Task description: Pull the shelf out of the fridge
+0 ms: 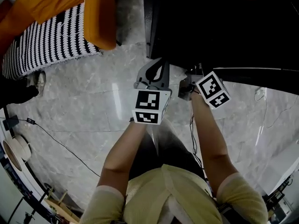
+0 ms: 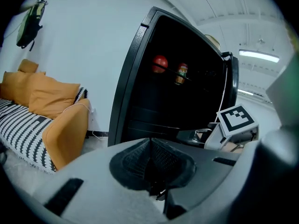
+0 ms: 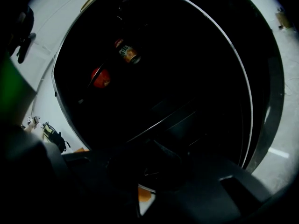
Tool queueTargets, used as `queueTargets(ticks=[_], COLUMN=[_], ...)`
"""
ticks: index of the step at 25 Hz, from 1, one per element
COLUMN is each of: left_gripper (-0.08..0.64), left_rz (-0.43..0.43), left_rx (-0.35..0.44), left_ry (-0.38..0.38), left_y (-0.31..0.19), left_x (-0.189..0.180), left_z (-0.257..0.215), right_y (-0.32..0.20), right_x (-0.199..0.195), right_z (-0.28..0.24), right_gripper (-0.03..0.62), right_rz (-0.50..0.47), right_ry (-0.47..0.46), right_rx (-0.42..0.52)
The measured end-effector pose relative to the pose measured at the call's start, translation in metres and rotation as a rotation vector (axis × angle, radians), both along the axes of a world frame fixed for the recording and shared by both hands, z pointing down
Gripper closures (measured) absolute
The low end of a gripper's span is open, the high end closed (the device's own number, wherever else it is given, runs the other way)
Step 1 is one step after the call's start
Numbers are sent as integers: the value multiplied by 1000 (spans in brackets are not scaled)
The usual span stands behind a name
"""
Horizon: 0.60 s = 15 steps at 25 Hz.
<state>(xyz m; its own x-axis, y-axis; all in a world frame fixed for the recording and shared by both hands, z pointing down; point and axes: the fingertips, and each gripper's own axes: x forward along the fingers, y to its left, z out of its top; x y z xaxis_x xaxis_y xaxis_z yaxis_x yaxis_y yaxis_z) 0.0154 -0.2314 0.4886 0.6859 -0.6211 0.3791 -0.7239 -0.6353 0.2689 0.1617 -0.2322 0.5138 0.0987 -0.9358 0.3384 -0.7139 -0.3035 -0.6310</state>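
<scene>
Now: left gripper (image 1: 158, 66) and right gripper (image 1: 187, 87) each have jaws pressed together, holding nothing. The dark fridge (image 1: 224, 27) stands just ahead of both tips.

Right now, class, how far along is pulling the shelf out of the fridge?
Done: the fridge stands open. In hand: left gripper and right gripper, both shut and empty, hover before it. Left: the shelf holding a red fruit and a can sits inside, ungripped.

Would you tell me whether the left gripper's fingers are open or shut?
Shut: in the left gripper view the left gripper has its fingers pressed together, with nothing between them.
</scene>
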Motion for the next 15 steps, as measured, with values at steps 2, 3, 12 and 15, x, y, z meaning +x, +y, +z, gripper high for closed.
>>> queueTargets(ticks=[2, 3, 12, 15], left_gripper=[531, 531, 531, 531], left_rz=[-30, -45, -104, -112], left_rx=[5, 5, -14, -5], left_ry=[11, 19, 46, 48], left_y=[-6, -9, -14, -18], left_x=[1, 0, -2, -2], left_z=[0, 0, 6, 6], right_y=[-3, -4, -25, -33], right_x=[3, 5, 11, 14], right_z=[2, 2, 1, 0], right_gripper=[561, 560, 491, 491], right_rz=[7, 13, 36, 45], right_ry=[-1, 0, -88, -107], right_rx=[9, 16, 103, 119])
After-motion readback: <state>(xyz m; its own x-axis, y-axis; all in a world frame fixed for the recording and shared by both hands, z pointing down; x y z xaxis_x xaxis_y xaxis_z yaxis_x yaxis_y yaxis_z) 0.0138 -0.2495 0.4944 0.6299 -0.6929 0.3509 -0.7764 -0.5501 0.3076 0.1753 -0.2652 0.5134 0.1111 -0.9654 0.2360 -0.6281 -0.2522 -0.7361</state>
